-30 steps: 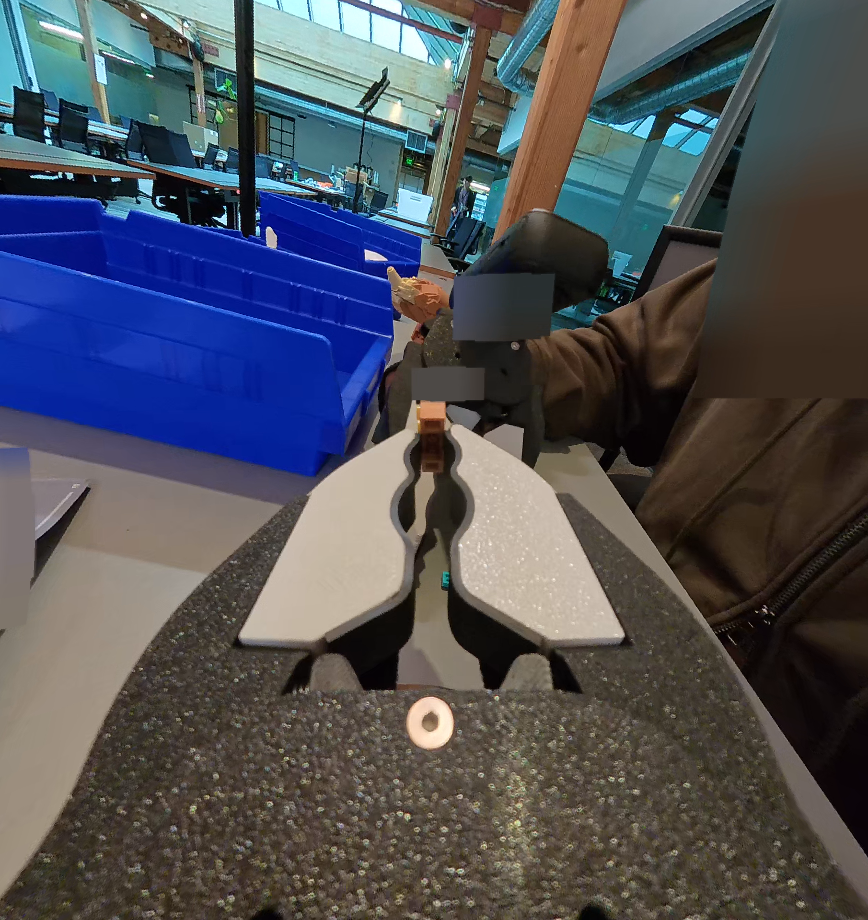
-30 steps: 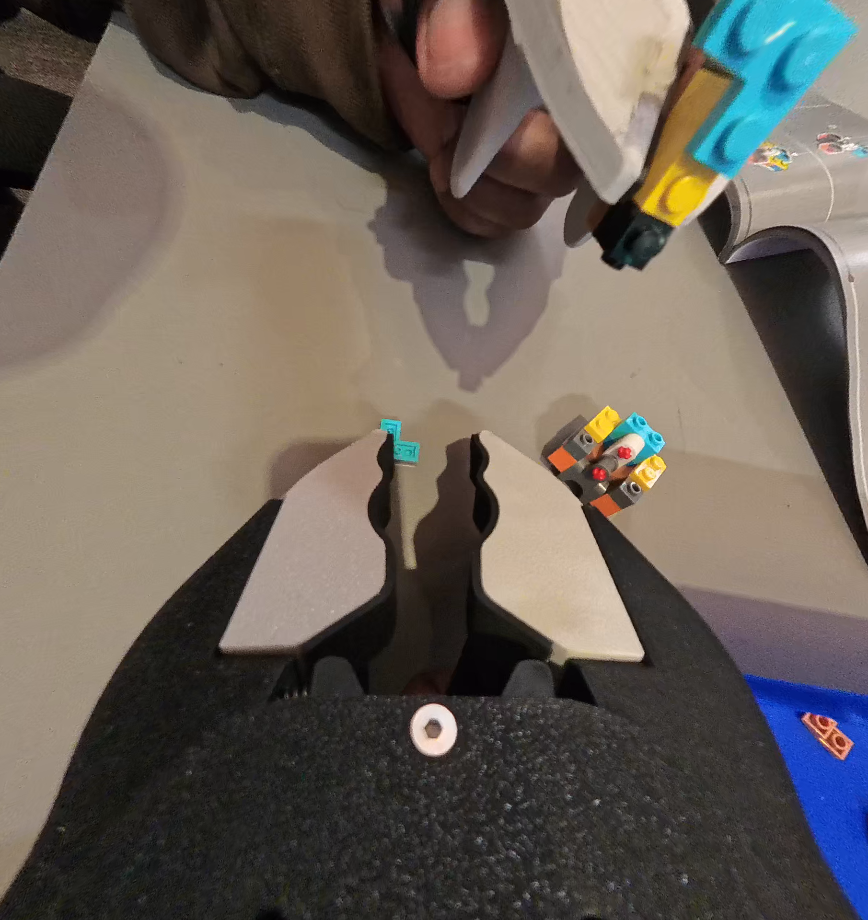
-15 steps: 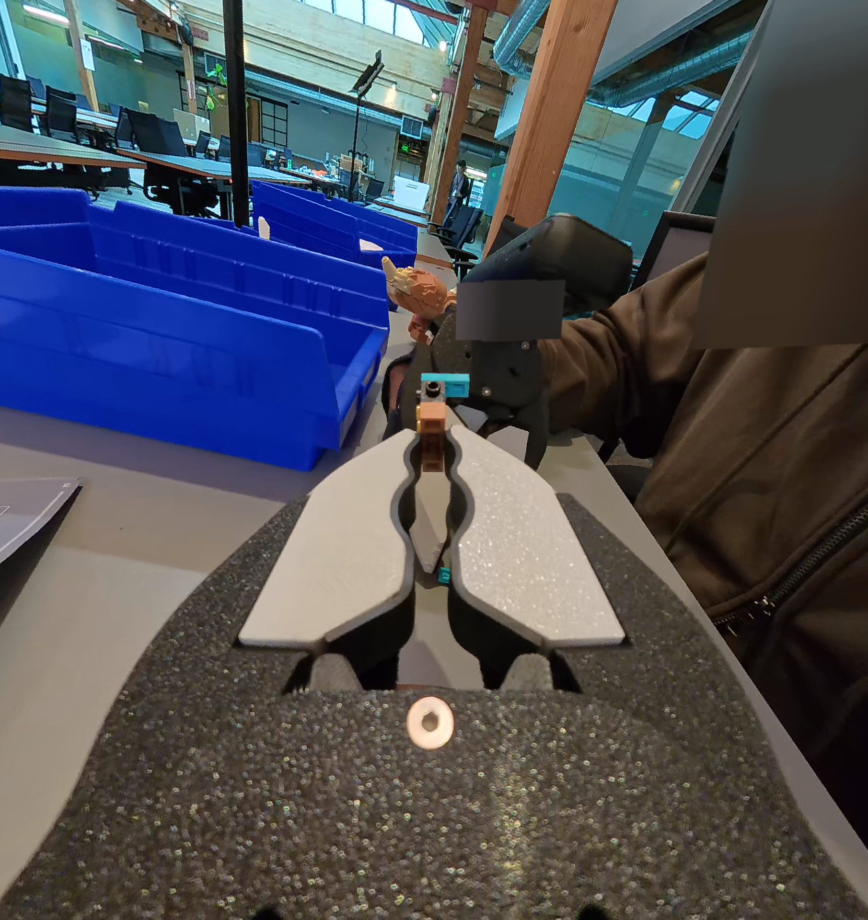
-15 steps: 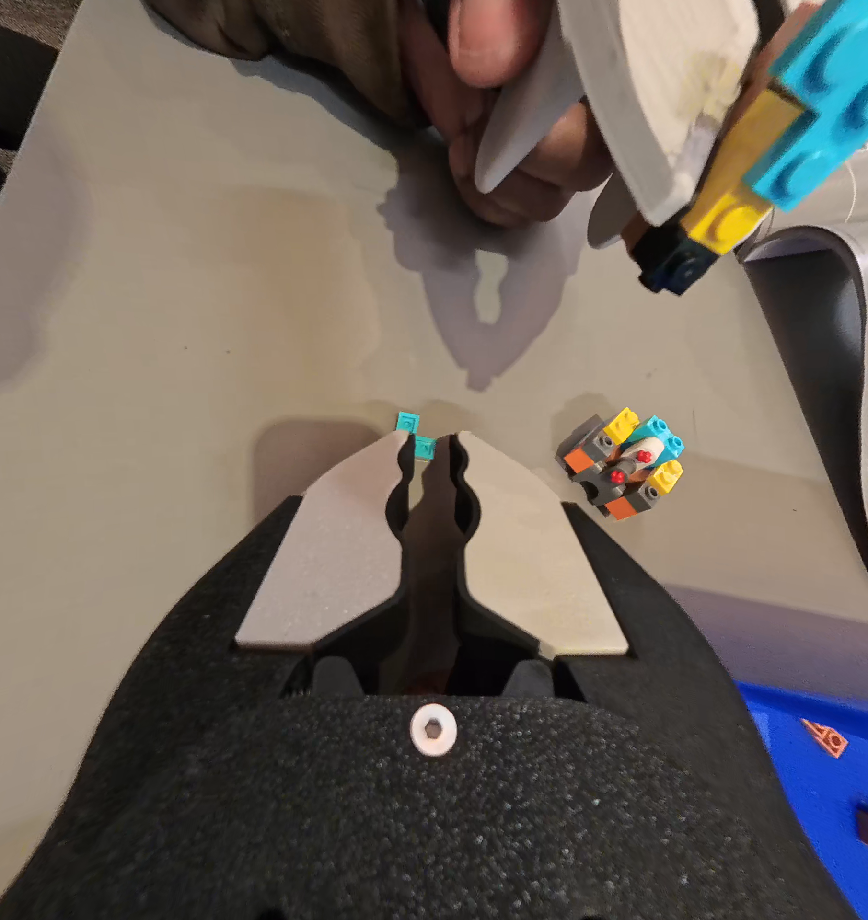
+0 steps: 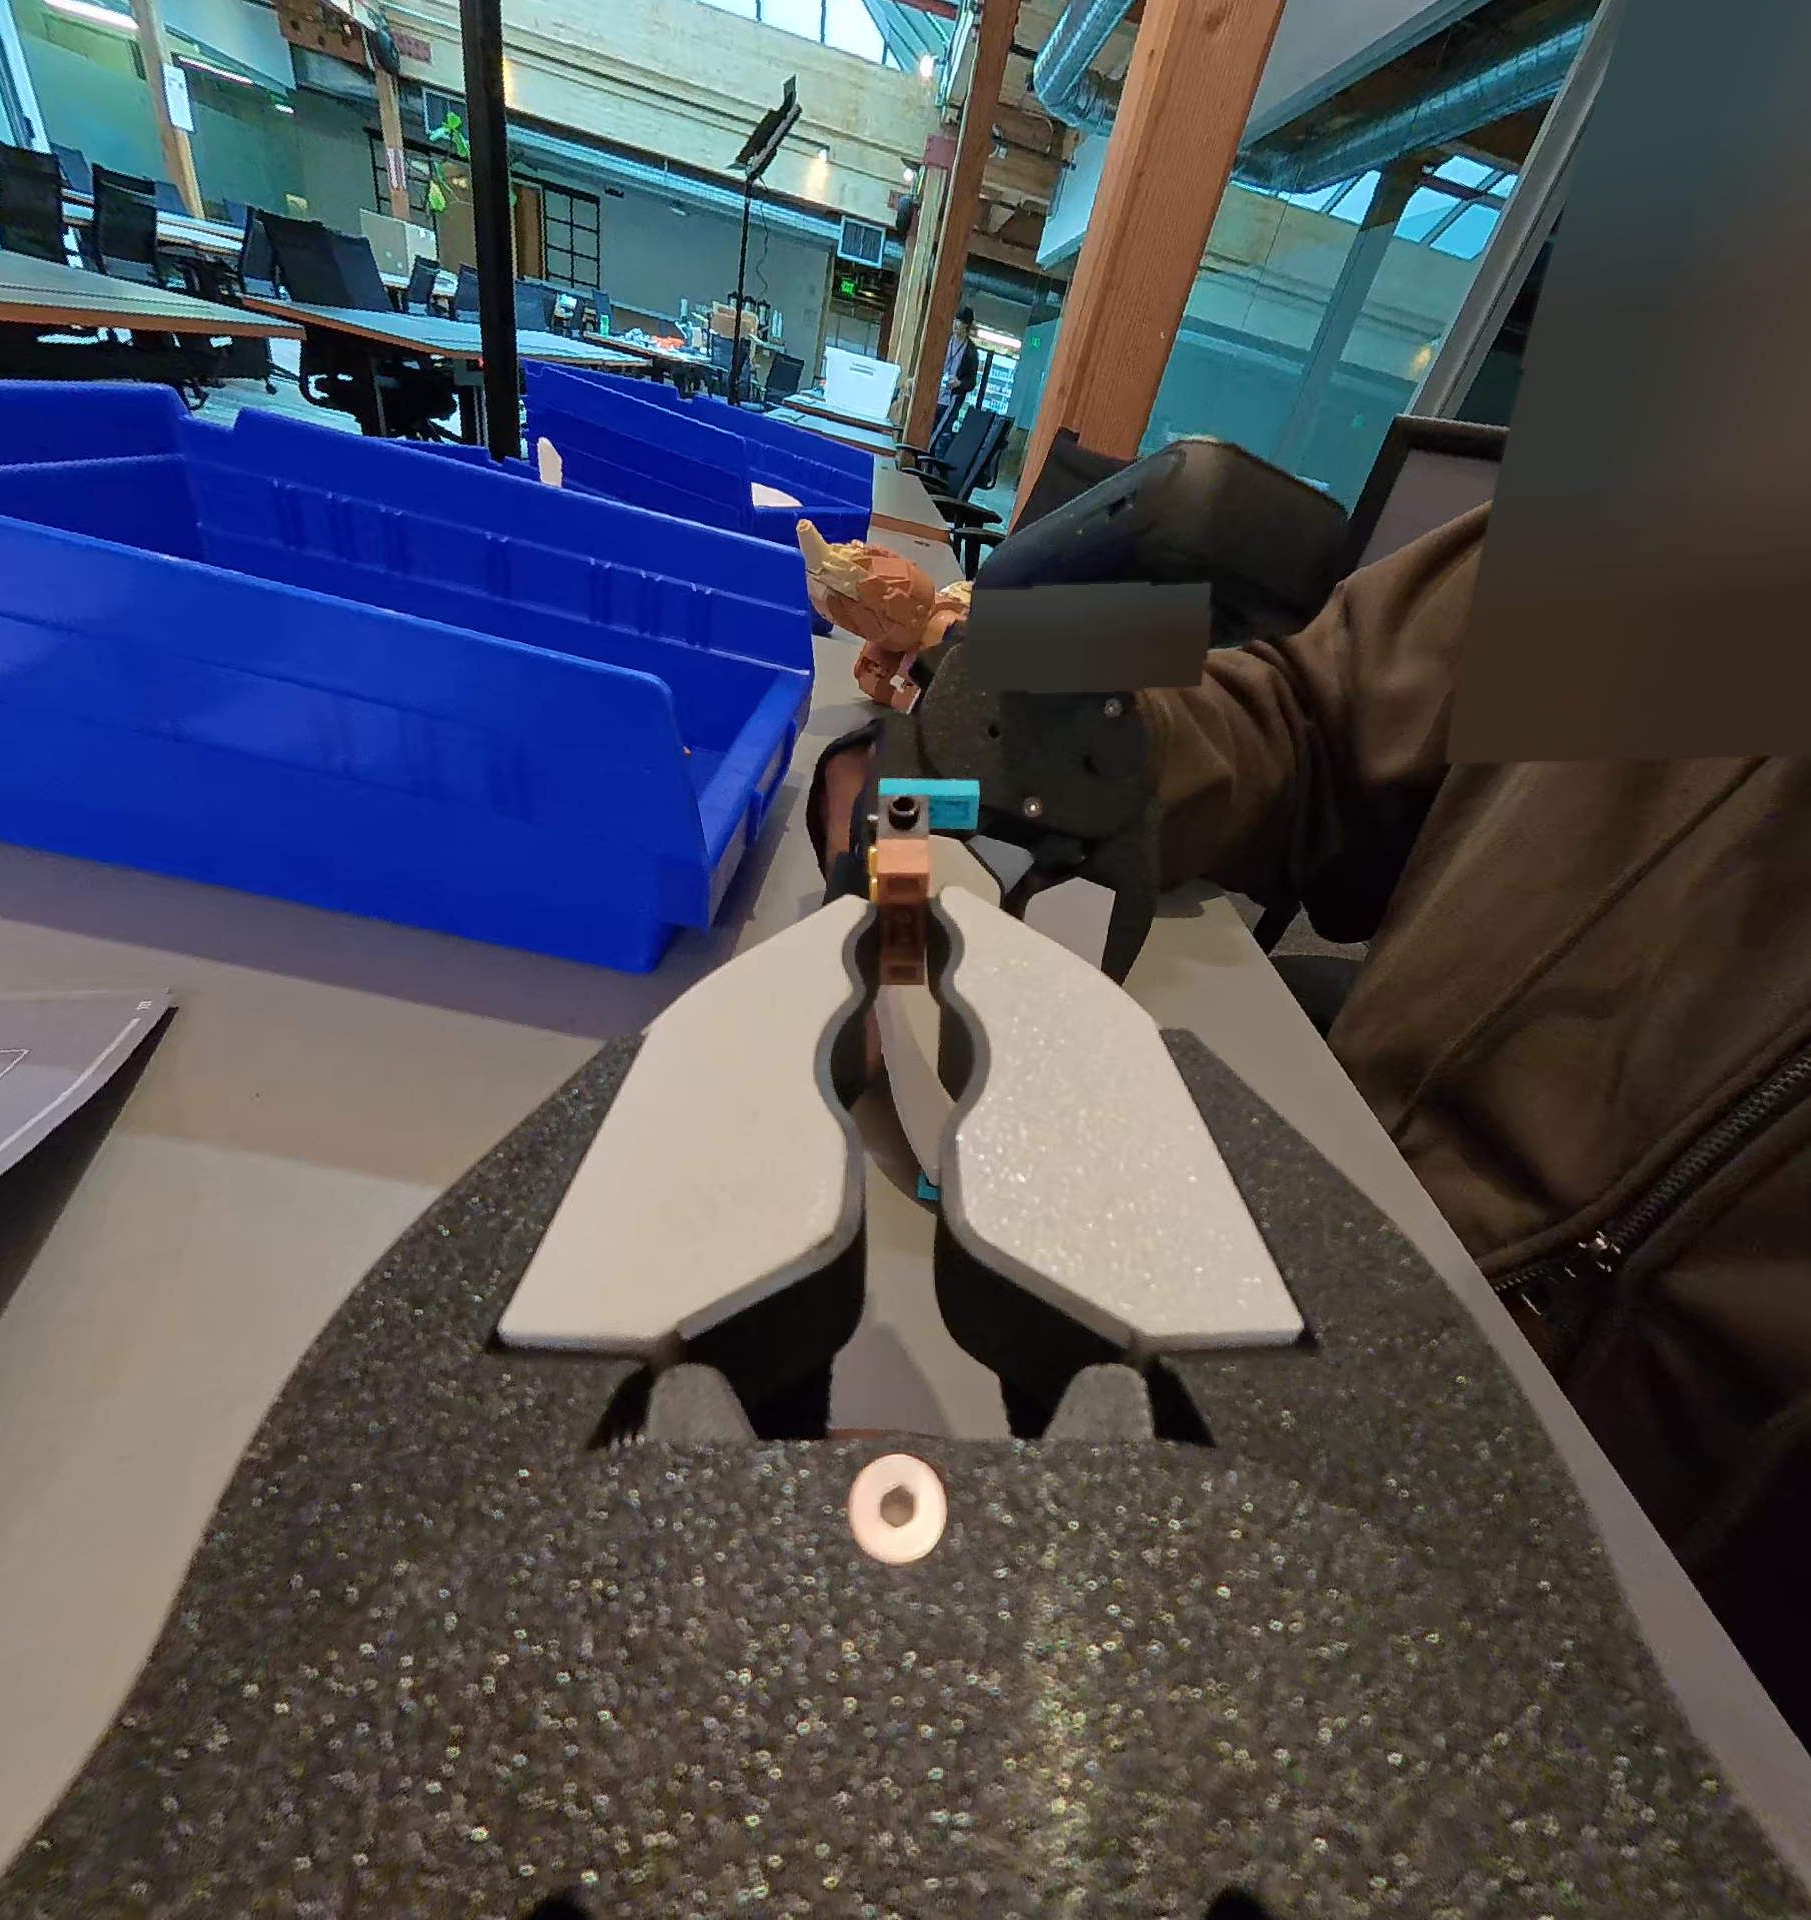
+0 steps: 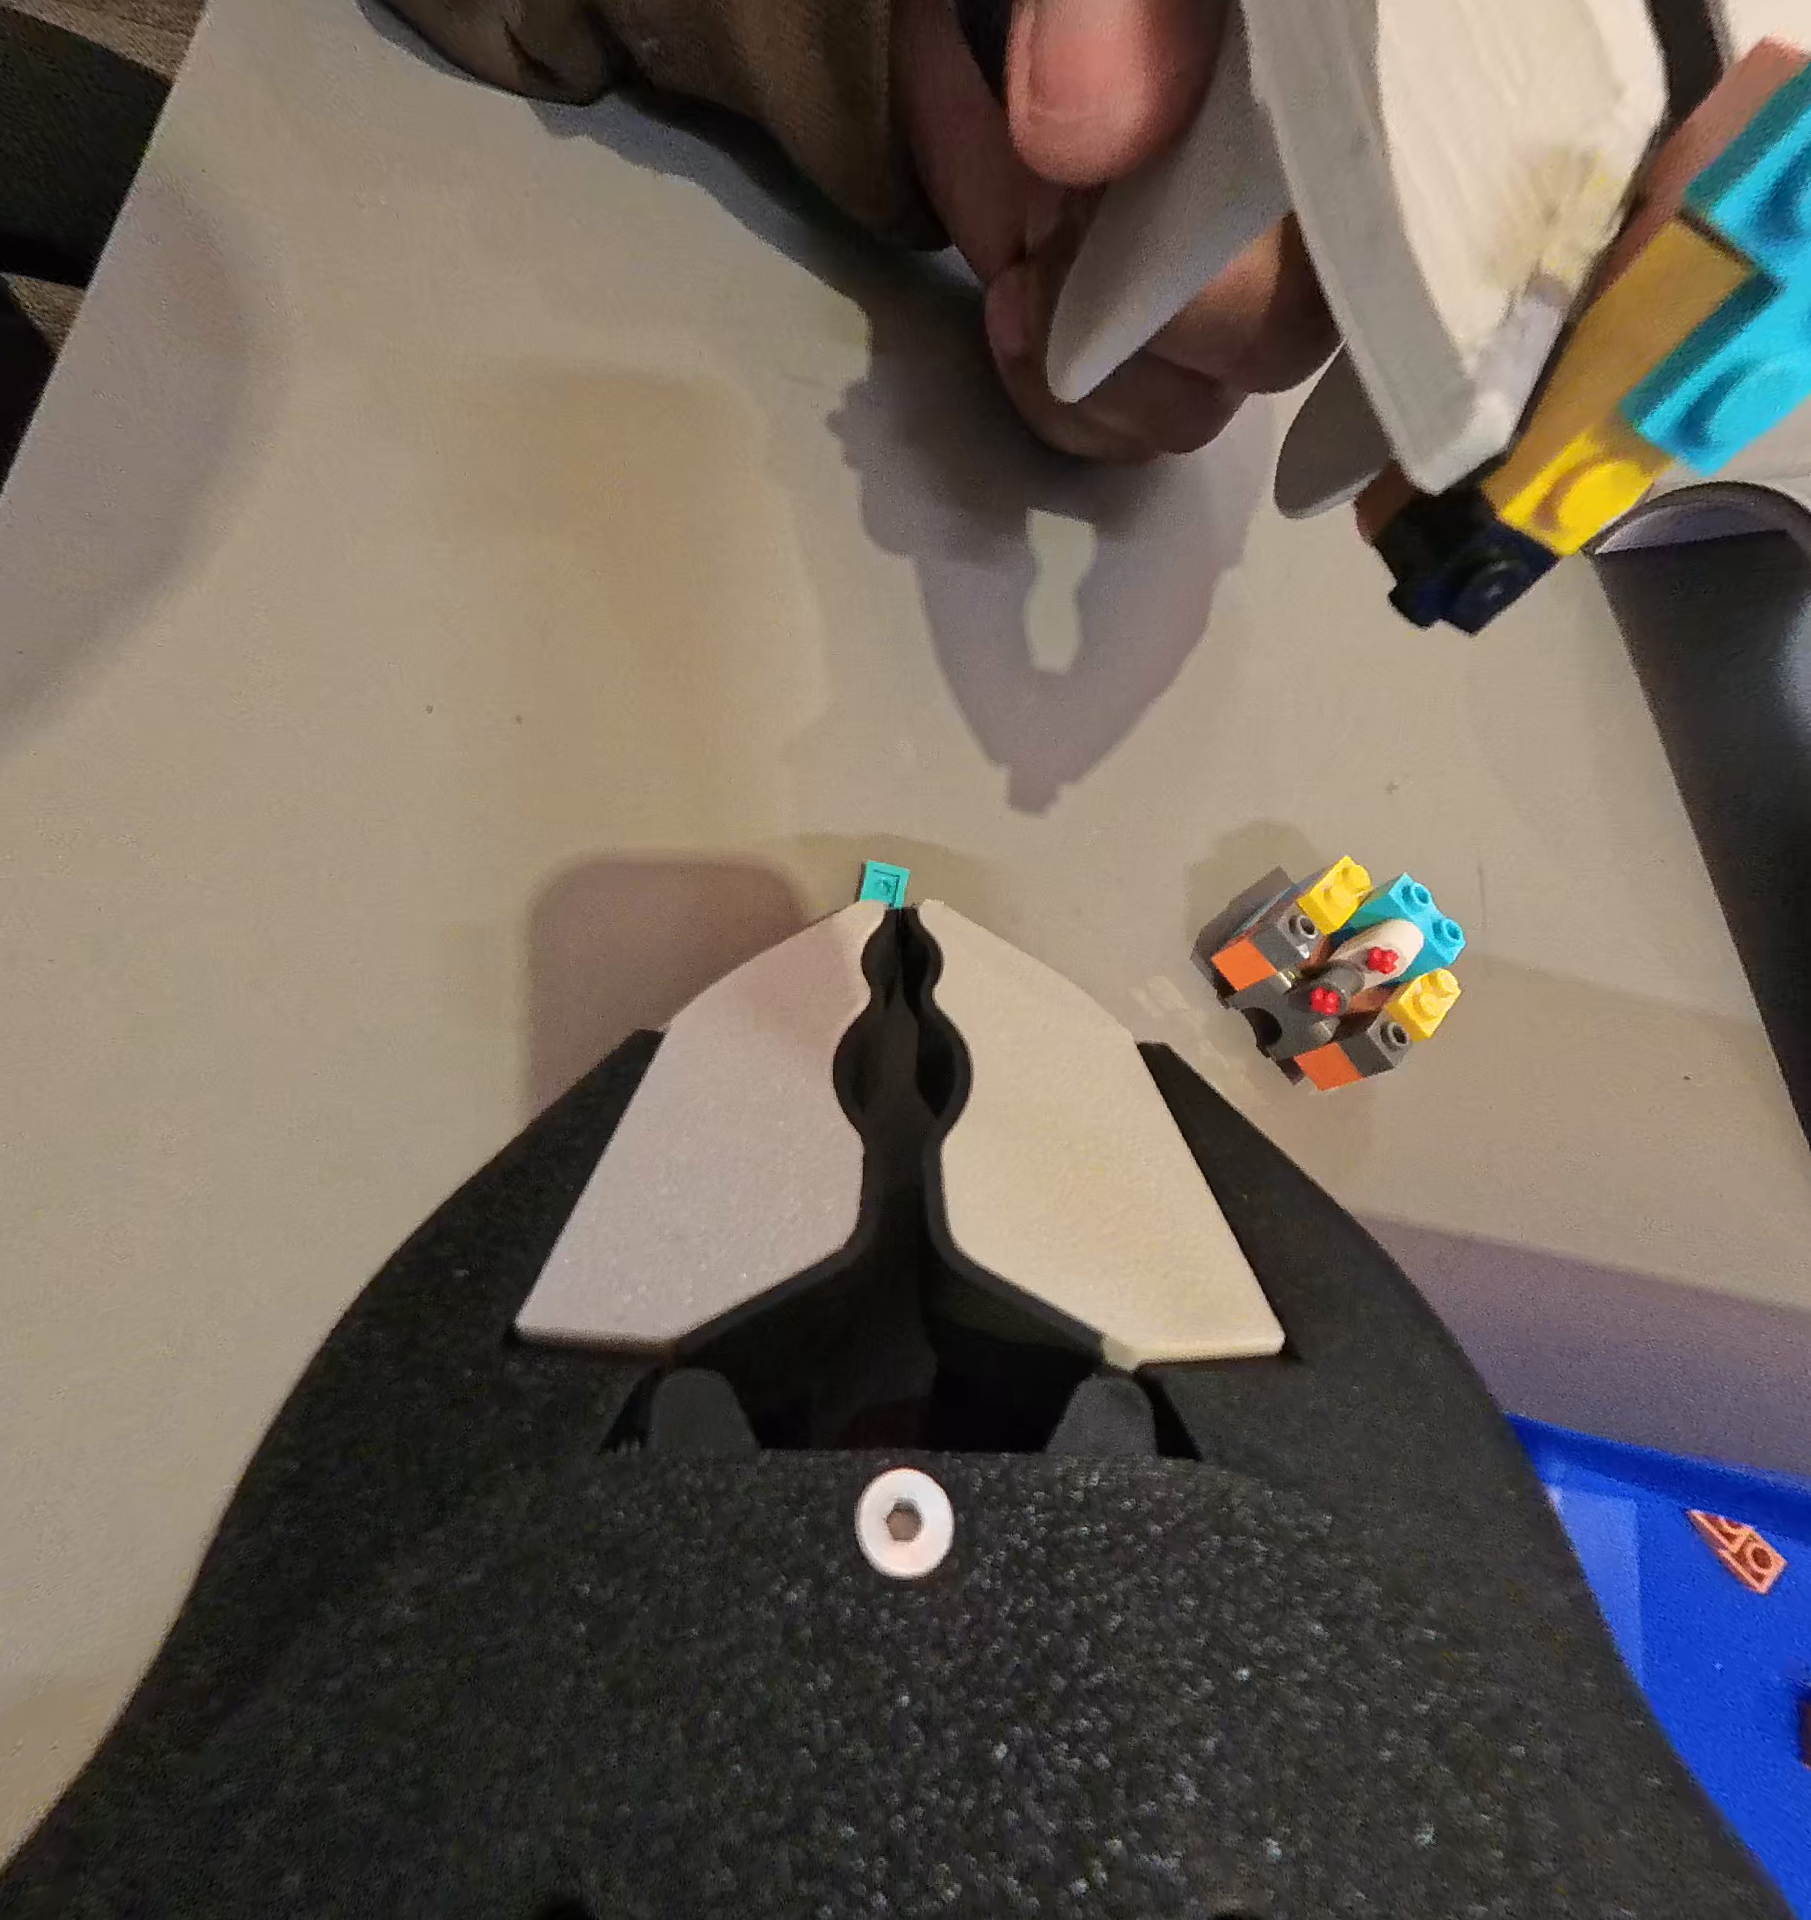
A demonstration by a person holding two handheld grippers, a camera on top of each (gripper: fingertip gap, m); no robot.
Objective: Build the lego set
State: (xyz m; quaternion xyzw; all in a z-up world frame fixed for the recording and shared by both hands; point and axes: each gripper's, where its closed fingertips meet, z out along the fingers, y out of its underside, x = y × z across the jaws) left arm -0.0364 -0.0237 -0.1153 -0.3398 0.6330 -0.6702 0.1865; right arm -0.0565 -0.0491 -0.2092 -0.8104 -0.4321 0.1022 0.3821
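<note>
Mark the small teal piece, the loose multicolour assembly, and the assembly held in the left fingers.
small teal piece (image 6: 884,885), right wrist view, top face.
loose multicolour assembly (image 6: 1332,982), right wrist view, centre.
held assembly (image 6: 1597,483), right wrist view, yellow brick.

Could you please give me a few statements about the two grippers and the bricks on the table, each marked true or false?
1. The left gripper holds a small brick assembly between its fingers. True.
2. The right gripper is wide open. False: its fingers are closed, pinching a small teal piece.
3. A small multicoloured brick model sits on the table to the right of the right gripper. True.
4. The bins in the left wrist view are red. False: they are blue.
</note>
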